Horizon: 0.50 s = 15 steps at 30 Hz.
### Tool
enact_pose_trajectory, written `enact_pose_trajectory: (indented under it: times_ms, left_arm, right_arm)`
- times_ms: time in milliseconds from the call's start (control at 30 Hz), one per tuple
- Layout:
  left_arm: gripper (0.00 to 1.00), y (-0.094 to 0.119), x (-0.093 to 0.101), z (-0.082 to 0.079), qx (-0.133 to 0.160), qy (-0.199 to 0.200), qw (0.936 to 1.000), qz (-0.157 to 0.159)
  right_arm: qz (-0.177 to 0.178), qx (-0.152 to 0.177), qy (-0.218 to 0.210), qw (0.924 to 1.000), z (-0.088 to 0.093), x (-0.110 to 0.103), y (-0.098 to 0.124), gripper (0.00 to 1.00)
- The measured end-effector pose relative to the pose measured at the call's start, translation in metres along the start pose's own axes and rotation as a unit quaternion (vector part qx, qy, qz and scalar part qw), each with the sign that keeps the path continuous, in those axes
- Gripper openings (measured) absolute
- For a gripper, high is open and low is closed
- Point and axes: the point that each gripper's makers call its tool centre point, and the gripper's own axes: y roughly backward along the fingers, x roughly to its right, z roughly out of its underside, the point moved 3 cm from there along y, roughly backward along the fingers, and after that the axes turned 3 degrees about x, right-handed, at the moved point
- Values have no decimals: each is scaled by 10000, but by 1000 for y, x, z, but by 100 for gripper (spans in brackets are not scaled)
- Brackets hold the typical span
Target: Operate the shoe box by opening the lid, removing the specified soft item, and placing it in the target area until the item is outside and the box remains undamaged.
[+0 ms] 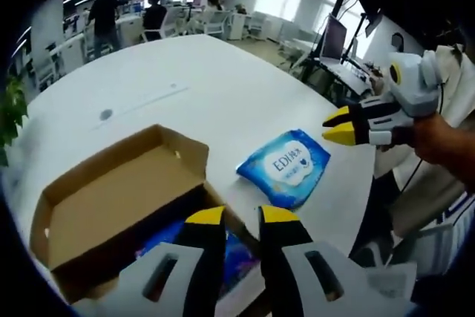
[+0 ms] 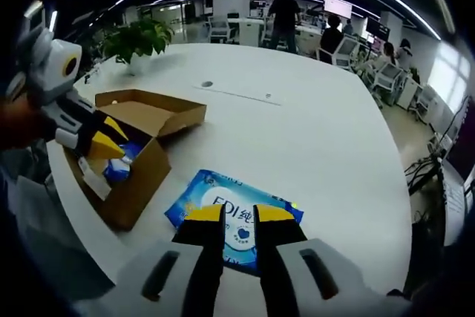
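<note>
Left gripper view: left gripper (image 1: pixel 242 217), jaws narrowly parted, nothing between them, poised over the open shoe box (image 1: pixel 111 198); blue items (image 1: pixel 159 241) inside. Blue wipes pack (image 1: pixel 286 165) on the white table (image 1: pixel 223 87), just ahead and right. Right gripper (image 1: pixel 343 125) beyond it.

Right gripper view: right gripper (image 2: pixel 239 217), jaws slightly apart, empty, over the pack (image 2: pixel 230 217). Box (image 2: pixel 141 157) ahead-left; left gripper (image 2: pixel 111 139) at its opening. Potted plant (image 2: pixel 137 38) farther off.
</note>
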Motion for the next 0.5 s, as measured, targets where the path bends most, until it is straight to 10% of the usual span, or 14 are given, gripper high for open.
enact_pose_trajectory:
  times_ms: [500]
  left_arm:
    - [13, 30, -38, 28, -53, 171, 9992, -346]
  right_arm:
    - [-225, 57, 176, 9996, -20, -41, -15, 13]
